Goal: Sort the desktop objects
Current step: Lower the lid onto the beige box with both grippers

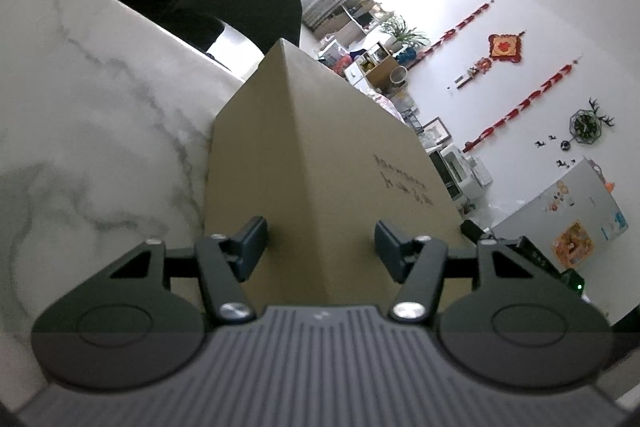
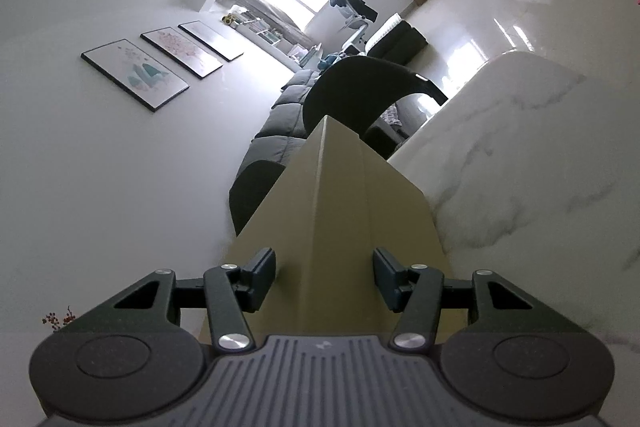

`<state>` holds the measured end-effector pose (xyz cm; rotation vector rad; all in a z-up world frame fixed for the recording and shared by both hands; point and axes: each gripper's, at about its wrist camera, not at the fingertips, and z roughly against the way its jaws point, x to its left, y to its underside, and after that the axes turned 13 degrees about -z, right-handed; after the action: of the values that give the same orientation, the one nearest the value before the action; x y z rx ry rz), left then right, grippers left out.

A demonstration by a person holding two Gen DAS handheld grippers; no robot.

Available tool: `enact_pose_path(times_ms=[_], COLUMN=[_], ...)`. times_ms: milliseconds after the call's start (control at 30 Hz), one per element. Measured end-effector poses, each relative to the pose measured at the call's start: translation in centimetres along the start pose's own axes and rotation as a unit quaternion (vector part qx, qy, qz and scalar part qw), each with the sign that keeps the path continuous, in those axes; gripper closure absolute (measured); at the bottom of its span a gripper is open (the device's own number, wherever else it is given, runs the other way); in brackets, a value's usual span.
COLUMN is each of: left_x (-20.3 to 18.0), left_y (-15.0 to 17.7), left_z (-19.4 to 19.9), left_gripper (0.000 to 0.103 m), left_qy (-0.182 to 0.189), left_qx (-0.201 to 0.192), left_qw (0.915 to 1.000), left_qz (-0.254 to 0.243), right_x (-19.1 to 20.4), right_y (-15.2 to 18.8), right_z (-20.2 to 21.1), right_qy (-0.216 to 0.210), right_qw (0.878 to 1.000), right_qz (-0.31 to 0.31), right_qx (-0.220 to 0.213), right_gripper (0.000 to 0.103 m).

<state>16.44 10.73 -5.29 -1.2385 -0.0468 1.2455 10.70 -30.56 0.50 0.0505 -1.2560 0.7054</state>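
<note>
A brown cardboard box [image 1: 340, 155] stands on the white marble table [image 1: 100, 107], with one of its corner edges pointing straight at the camera. My left gripper [image 1: 320, 239] straddles that edge, and both pads rest against the cardboard faces on either side. In the right wrist view the same box [image 2: 340, 187] shows another corner edge. My right gripper [image 2: 324, 271] is closed over it the same way, pads against the cardboard. The box has faint printed characters on one face. Its top and whatever it contains are out of sight.
A black chair [image 1: 240, 3] stands at the table's far side, also seen as the chair back [image 2: 360, 83] beyond the box. The marble tabletop [image 2: 540, 167] stretches away beside the box. A dark sofa [image 2: 280, 131] and a glossy floor lie behind.
</note>
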Motion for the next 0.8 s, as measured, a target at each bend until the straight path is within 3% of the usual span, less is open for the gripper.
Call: enact_pose_path(times_ms=[433, 733, 800], left_x=[-1.0, -0.7, -1.1], left_y=[0.2, 1.0, 0.9], left_z=[-0.1, -0.3, 0.1], left_gripper=[0.043, 0.041, 0.044], left_qy=[-0.025, -0.029, -0.045], left_qx=[-0.001, -0.004, -0.009], left_qw=[0.9995, 0.9995, 0.9988], left_qz=[-0.018, -0.011, -0.018], right_x=[-3.2, -3.2, -2.6], right_y=[0.4, 1.2, 1.4], right_z=[-0.4, -0.4, -0.3], right_qy=[-0.005, 0.013, 0.03], right_qw=[1.0, 0.999, 0.998], right_qz=[-0.027, 0.013, 0.033], right_qx=[-0.014, -0.028, -0.036], right_gripper=[0.046, 0.041, 0.038])
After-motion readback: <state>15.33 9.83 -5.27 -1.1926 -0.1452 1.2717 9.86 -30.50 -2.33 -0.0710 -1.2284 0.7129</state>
